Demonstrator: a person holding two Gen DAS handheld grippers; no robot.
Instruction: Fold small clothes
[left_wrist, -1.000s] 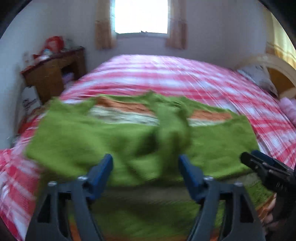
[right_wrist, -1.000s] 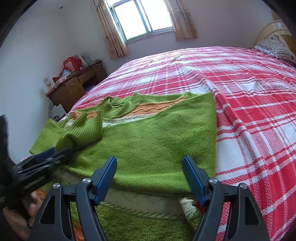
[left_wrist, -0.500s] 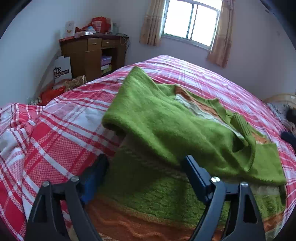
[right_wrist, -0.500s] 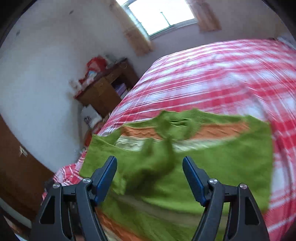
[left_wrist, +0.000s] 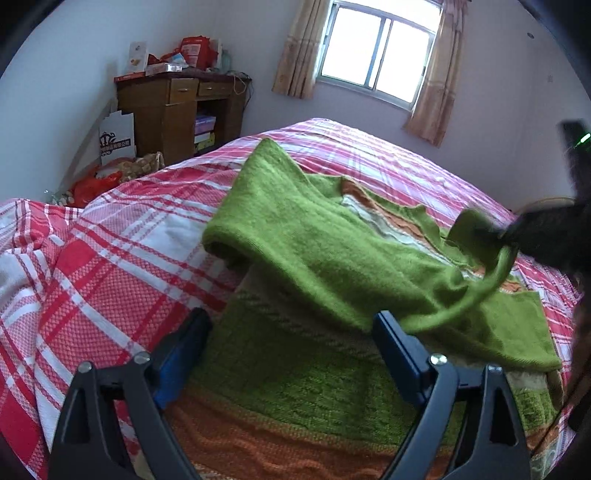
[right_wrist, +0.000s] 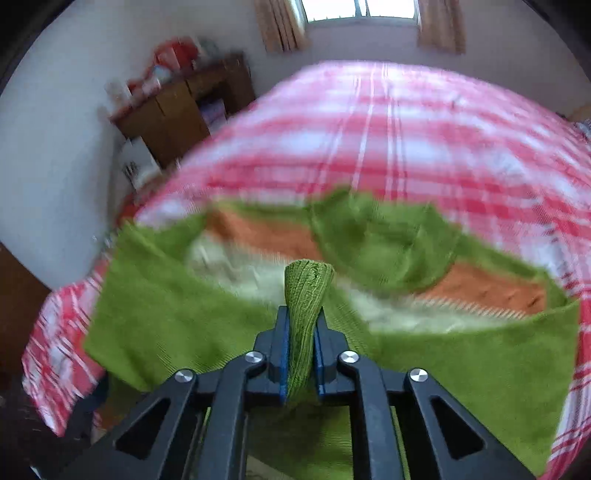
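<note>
Two grippers work over a green sweater (left_wrist: 314, 236) spread on the red-plaid bed (left_wrist: 110, 258), near its foot edge. The right gripper (right_wrist: 300, 354) has its fingers clamped on the sweater's ribbed sleeve cuff (right_wrist: 306, 284), lifted above the body. The left gripper (left_wrist: 291, 354) hovers with fingers apart, empty, over the sweater's striped hem (left_wrist: 280, 435).

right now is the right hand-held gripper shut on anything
Shut. The right hand-held gripper has its blue pads pressed against a bunched strip of the green sweater, likely a sleeve cuff.
</note>
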